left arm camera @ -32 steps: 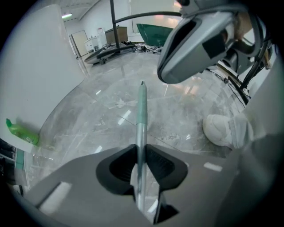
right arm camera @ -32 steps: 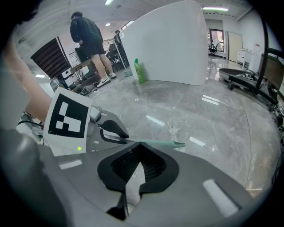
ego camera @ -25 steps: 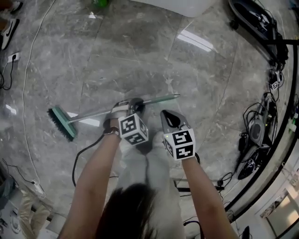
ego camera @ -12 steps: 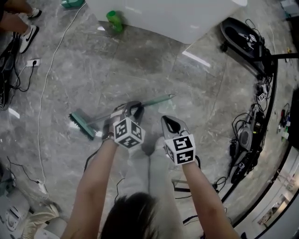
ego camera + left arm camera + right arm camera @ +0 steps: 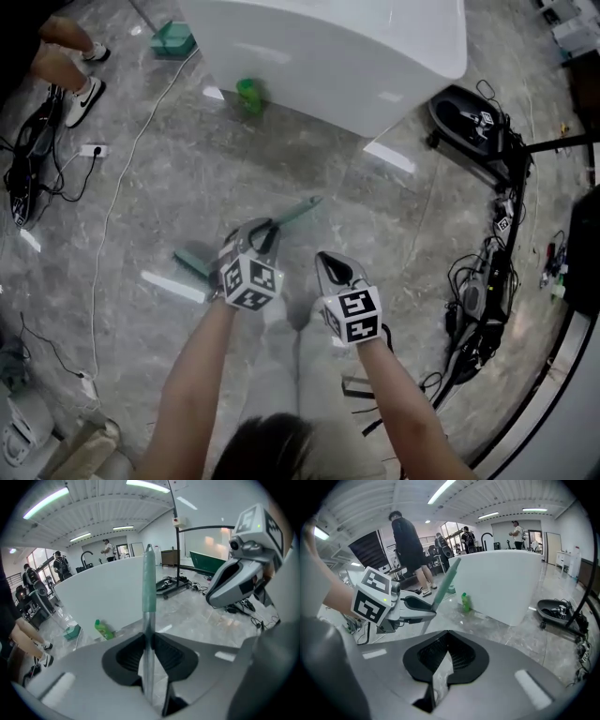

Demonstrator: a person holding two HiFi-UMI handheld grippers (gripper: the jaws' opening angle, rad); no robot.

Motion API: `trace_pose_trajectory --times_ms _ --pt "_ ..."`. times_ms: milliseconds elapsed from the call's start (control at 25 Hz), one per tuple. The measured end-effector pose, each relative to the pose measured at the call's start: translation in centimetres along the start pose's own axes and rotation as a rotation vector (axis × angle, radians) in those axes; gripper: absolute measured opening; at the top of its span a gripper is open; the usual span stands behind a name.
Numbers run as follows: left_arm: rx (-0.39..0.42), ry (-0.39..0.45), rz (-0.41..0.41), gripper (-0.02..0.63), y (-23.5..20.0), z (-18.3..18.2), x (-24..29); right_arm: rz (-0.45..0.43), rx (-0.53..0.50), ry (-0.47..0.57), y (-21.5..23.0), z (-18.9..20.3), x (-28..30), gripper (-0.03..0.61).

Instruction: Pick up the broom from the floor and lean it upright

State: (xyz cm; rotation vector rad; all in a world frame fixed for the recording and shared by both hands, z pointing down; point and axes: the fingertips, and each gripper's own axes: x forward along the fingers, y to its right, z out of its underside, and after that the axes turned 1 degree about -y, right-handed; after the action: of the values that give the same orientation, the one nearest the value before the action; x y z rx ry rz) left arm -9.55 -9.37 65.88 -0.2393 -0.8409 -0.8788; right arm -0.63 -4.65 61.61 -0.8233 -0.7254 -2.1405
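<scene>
Two grippers: the left gripper point(image 5: 267, 230) is pinching the broom point(image 5: 292, 213); the right gripper point(image 5: 336, 267) is hanging just beside it, jaws pressed together at the tips on nothing.
Broom: its bare metal shaft is sitting between the left pads point(image 5: 165, 654), just under the green sleeve point(image 5: 149, 588); the brush head point(image 5: 195, 261) is hanging low on that hand's left, and I cannot tell whether it is touching the floor point(image 5: 394, 216).
Grip: one pinch is carrying a long, head-heavy stick, so I judge it is likely to swivel; opening the right jaws and taking the shaft too would be steadying it.
Leaning spot: the white counter point(image 5: 328, 56) ahead is looking like the nearest upright face.
Hazards: a green bottle point(image 5: 248, 94) is standing at its foot, and the glossy stone is inviting the head to slide, so planting the bristles first is looking wise.
</scene>
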Motion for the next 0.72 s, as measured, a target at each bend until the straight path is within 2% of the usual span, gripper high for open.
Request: trace_pose_trajectory --times_ms 280,520,720 --pt "-0.098 0.064 -0.058 0.072 -4.8 -4.1 -0.7 0.059 -0.033 0.049 1.3 -5.5 -0.5 0.002" --pt "-0.162 0.061 -0.085 0.074 -7.9 -6.9 0.5 0.079 -0.033 0.111 2.6 -10.3 -1.4 0.002" --pt "-0.225 0.065 -0.125 0.075 -10.8 -10.1 2.4 0.072 -0.079 0.136 4.4 -13.4 -1.0 0.002"
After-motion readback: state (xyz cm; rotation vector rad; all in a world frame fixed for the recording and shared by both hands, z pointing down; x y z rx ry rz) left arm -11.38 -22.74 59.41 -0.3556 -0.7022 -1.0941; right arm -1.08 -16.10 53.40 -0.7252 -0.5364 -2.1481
